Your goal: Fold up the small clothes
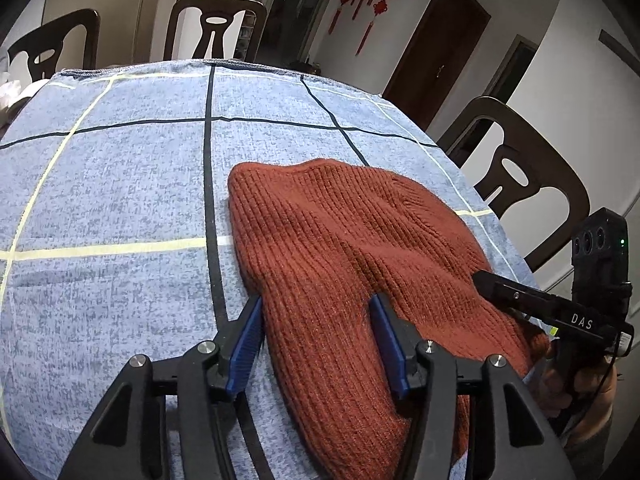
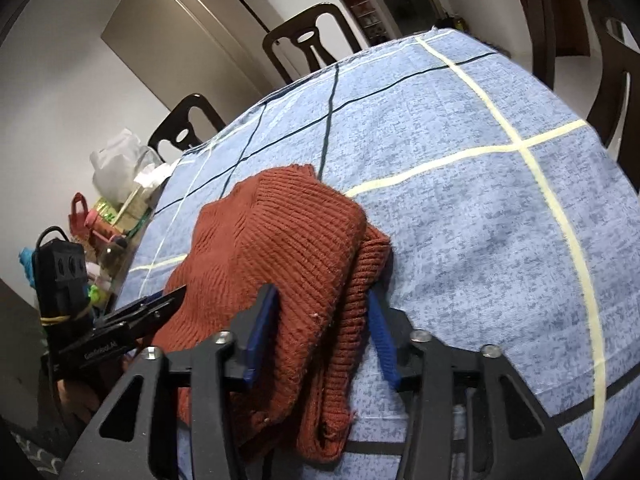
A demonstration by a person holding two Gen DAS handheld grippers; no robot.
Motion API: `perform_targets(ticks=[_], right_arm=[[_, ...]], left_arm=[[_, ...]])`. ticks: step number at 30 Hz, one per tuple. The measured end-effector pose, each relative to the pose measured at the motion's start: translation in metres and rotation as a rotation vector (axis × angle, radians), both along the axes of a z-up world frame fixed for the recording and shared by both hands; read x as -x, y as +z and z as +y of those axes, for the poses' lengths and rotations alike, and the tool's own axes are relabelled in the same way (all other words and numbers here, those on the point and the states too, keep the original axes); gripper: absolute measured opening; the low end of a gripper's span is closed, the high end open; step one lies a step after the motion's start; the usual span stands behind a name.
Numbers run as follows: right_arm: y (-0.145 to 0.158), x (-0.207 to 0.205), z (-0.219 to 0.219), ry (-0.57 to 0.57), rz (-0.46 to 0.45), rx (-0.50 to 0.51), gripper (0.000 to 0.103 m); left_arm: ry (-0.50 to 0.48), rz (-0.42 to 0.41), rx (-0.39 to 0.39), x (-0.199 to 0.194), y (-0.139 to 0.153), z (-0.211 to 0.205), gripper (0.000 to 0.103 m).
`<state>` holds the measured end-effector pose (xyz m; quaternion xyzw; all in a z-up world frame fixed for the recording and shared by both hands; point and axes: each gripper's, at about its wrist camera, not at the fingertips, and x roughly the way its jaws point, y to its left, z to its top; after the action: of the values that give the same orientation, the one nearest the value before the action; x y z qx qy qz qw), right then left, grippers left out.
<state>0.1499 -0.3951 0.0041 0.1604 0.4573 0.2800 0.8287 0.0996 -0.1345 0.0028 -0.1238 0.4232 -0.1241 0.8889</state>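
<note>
A rust-red ribbed knit garment (image 1: 340, 248) lies on the blue checked tablecloth (image 1: 120, 184) near the table's front edge; in the right wrist view (image 2: 280, 248) it is bunched and folded over itself. My left gripper (image 1: 316, 320) is open, its blue pads (image 1: 248, 340) on either side of the garment's near left part. My right gripper (image 2: 322, 312) is open, its blue pads (image 2: 262, 328) straddling the folded right edge. The right gripper also shows in the left wrist view (image 1: 486, 276), and the left one in the right wrist view (image 2: 176, 300), both at the garment's edges.
Dark wooden chairs (image 1: 524, 184) stand around the table, two at the far side (image 1: 216, 28). A cluttered side surface with bags and bottles (image 2: 116, 200) lies to the left of the table. The tablecloth (image 2: 480, 200) stretches beyond the garment.
</note>
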Motion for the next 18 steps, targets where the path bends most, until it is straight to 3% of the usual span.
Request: perform_targets(ticks=[6, 11, 18], right_arm=[[0.006, 0.002, 0.005, 0.005, -0.014, 0.015, 0.026], [0.020, 0.008, 0.008, 0.000, -0.055, 0.029, 0.019], [0.046, 0.017, 0.025, 0.031, -0.121, 0.019, 0.014]], left_arm=[[-0.008, -0.002, -0.034, -0.003, 0.002, -0.006, 0.055], [-0.038, -0.035, -0.095, -0.002, 0.013, -0.013, 0.034], [-0.063, -0.102, -0.081, 0.005, 0.038, -0.003, 0.030]])
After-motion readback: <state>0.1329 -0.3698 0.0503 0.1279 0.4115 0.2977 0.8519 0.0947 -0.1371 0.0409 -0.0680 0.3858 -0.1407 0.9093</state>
